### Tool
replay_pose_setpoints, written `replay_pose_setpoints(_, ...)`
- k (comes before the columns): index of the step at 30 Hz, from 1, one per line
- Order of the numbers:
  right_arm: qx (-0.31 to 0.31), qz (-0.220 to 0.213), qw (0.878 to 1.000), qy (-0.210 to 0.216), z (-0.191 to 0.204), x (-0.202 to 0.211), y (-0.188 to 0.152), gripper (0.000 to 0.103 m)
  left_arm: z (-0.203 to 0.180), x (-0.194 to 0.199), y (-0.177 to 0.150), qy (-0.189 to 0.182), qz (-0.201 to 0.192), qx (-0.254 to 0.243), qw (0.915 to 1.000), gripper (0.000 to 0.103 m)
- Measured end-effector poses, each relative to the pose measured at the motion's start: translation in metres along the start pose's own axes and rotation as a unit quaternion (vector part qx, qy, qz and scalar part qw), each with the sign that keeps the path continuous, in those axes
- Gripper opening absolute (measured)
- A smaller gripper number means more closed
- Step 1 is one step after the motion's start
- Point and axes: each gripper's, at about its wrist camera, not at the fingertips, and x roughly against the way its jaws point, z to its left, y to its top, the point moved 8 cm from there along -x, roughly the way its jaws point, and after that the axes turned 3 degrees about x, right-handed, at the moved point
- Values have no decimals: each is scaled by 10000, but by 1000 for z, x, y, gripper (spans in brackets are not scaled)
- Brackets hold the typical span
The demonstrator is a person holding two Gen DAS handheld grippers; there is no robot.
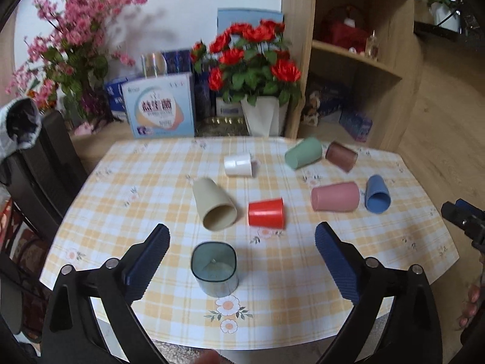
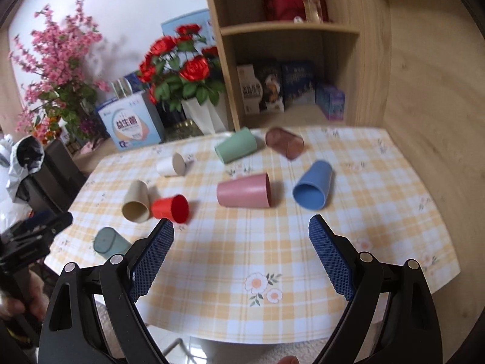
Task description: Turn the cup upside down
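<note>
Several cups lie on their sides on the checked tablecloth (image 1: 303, 303): beige (image 1: 213, 204), red (image 1: 266, 213), white (image 1: 238, 164), green (image 1: 304, 153), brown (image 1: 342, 155), pink (image 1: 335, 196) and blue (image 1: 376, 194). A teal square cup (image 1: 214, 268) stands at the near edge, its flat end up. My left gripper (image 1: 242, 242) is open and empty, just above and around the teal cup. My right gripper (image 2: 241, 236) is open and empty over the near table, short of the pink cup (image 2: 244, 190) and blue cup (image 2: 313, 185). The teal cup (image 2: 109, 244) shows at its left.
Red roses in a white vase (image 1: 264, 115), pink blossoms (image 1: 75, 45) and boxes (image 1: 160, 107) stand behind the table. A wooden shelf unit (image 1: 357, 60) rises at the back right. A dark chair (image 1: 39, 166) stands to the left. The right gripper shows at the right edge (image 1: 463, 221).
</note>
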Motion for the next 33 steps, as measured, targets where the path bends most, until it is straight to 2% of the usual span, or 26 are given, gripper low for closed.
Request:
replay_pose_setpoints(3,63,-141,9999,-19,5,16,3,88,-3,26,11,-4,-289,-20,9996,97)
replay_pose_setpoints(13,358,-583,9976,-104,21,55,13,88,-17,71,20,-141,-771,-107,9969,97)
replay_pose_setpoints(20,479,-767,9958,-127,28,64,18,88,-25,79,18,-152,-868,-233,9958,97)
replay_pose_setpoints(33,468,-823,9954,-160,26,67,21,88,-25,84,22,-277,-952,-193,9949,97)
